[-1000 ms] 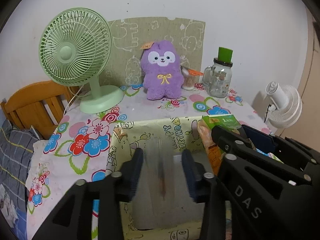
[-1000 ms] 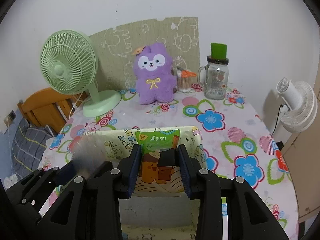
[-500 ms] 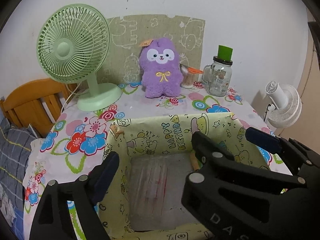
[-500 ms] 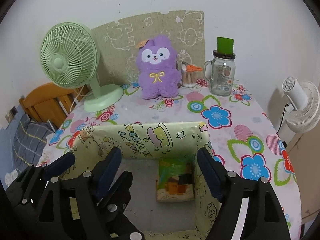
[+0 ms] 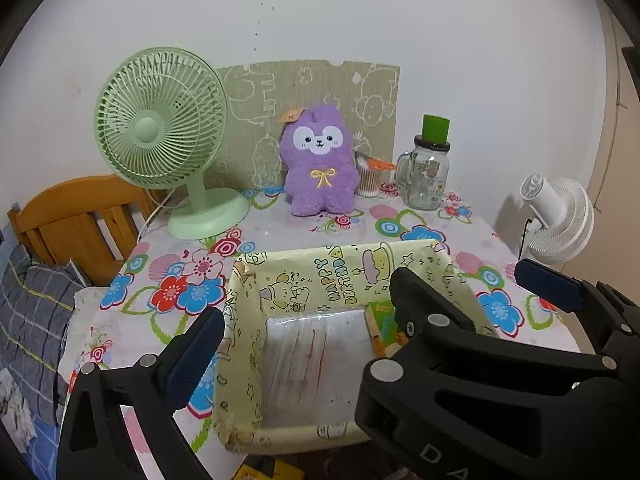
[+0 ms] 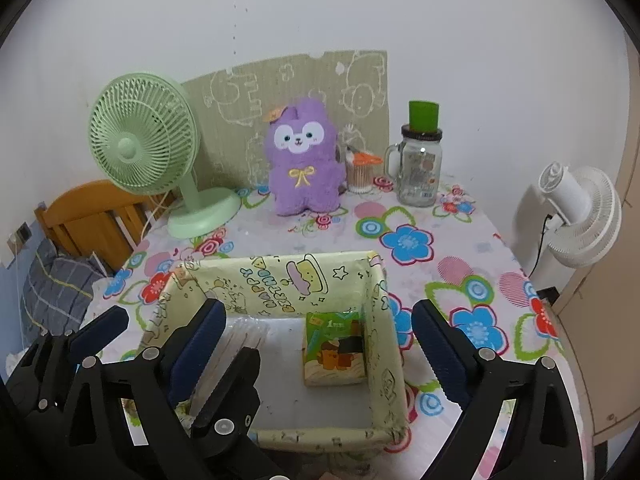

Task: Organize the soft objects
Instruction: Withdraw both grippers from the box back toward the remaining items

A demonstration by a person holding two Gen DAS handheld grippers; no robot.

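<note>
Both the left gripper (image 5: 304, 304) and right gripper (image 6: 316, 330), jaws just opening and now spread empty, are hanging over the box (image 6: 280, 280); the purple plush (image 6: 302, 160) is sitting upright straight ahead on the counter (image 6: 440, 240), nearer neither.

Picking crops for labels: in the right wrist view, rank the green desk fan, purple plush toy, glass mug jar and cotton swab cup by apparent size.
1. green desk fan
2. purple plush toy
3. glass mug jar
4. cotton swab cup

All stand about equally far back, so nearness hardly skews this.

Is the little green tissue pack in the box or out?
In. The green tissue pack lies flat on the floor of the yellow cartoon-print box.
</note>
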